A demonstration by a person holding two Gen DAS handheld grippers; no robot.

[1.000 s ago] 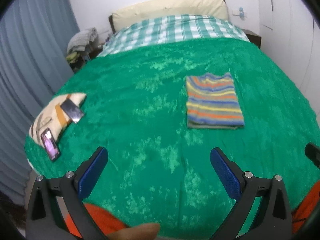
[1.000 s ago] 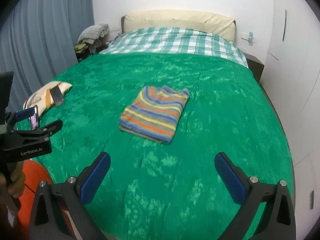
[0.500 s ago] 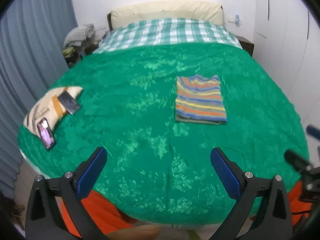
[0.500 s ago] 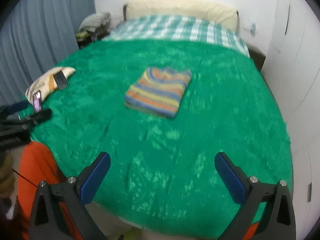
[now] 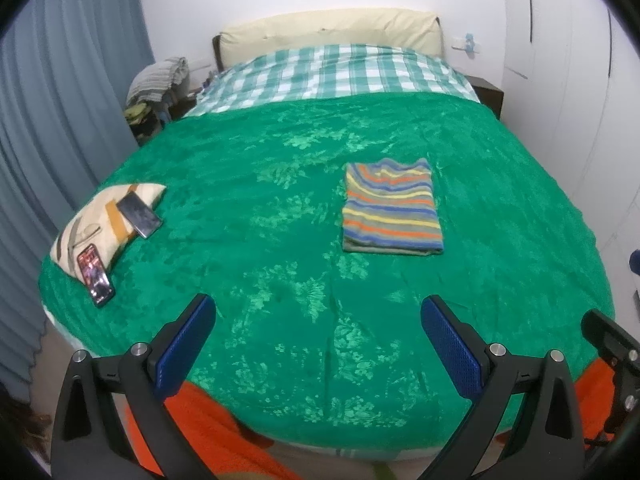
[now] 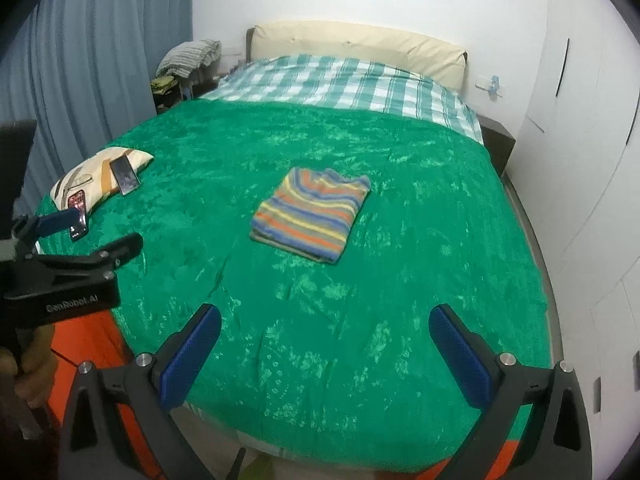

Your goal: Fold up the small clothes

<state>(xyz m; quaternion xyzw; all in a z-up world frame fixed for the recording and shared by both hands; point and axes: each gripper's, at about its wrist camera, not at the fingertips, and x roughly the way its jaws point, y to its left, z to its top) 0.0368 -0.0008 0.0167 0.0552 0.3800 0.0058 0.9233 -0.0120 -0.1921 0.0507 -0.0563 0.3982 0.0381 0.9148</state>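
Observation:
A striped garment (image 5: 390, 210) (image 6: 314, 214) lies folded into a neat rectangle on the green blanket (image 5: 280, 200) (image 6: 420, 240), right of the bed's middle. My left gripper (image 5: 318, 330) hangs open above the bed's near edge, well short of the garment, with nothing between its blue pads. My right gripper (image 6: 324, 340) is likewise open and empty, held back from the foot of the bed. In the right wrist view the left gripper's body (image 6: 68, 276) shows at the left edge, held by a hand (image 6: 28, 368).
A small patterned pillow (image 5: 100, 216) (image 6: 96, 172) with two phones (image 5: 140, 216) (image 5: 95, 274) sits at the bed's left edge. Checked sheet (image 5: 340, 72) and headboard lie at the far end. Grey curtains (image 5: 60, 120) hang left, white wardrobe doors (image 6: 580, 120) right. Orange clothing (image 5: 208, 432) is below.
Both grippers have pulled back and up from the bed, so the folded garment looks farther off and the bed's near edge has come into view. The garment has not moved.

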